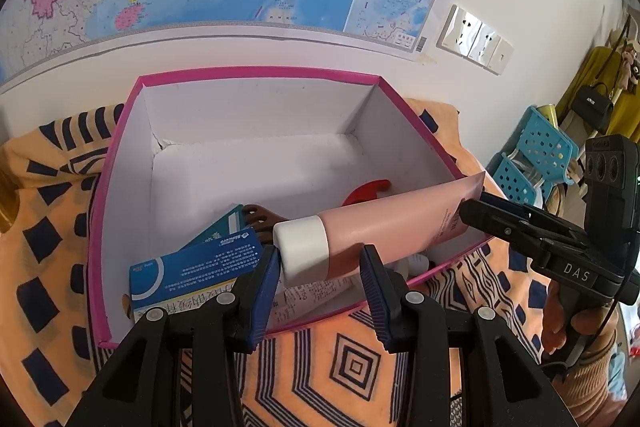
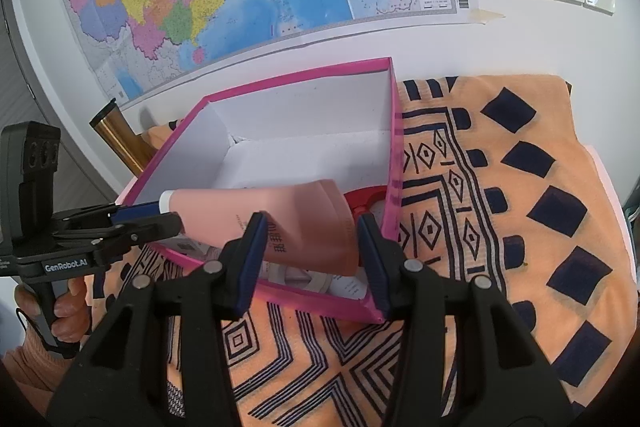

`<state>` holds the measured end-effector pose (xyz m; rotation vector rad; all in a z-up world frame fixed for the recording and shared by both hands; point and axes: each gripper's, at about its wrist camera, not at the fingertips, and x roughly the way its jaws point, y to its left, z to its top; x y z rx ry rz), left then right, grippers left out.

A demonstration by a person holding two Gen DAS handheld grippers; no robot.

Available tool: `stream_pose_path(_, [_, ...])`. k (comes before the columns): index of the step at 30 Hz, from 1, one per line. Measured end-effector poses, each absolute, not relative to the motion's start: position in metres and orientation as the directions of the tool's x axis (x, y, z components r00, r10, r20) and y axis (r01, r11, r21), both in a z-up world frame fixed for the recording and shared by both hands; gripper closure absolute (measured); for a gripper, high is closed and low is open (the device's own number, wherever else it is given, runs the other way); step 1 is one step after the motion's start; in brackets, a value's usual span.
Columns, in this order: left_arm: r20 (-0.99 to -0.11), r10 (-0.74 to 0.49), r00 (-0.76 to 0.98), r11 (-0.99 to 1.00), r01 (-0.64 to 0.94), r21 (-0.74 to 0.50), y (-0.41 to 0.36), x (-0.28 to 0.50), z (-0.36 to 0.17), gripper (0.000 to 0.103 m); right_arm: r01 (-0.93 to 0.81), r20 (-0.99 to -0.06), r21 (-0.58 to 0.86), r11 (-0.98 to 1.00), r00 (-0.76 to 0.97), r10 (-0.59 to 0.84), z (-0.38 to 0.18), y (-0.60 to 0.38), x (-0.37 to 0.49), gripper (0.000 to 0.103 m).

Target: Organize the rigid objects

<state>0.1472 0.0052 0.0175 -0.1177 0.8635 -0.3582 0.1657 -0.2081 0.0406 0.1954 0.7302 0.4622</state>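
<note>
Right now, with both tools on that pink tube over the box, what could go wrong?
1. The left tool holds only the white cap of the tube; it might slip or pop off.
2. The right tool pinches the flat tail, so the tube could squash.
3. If dropped, it lands on the blue cartons in the box.

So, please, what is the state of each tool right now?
Left tool: closed on white cap of the pink plastic tube.
Right tool: closed on the tube's flat end.

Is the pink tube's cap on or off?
On. The pink tube has its white cap fitted over its end, between the left gripper's fingers, above the pink box.
</note>
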Motion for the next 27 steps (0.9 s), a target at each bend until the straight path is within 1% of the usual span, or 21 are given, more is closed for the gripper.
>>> stream_pose_path(27, [-0.728,-0.344,0.593,0.939,0.231,-0.255,0.005,0.165,0.020,0.061,-0.318,-0.604,0.321,0.892,0.657,0.452,0.044,-0.204,0.180,0.054])
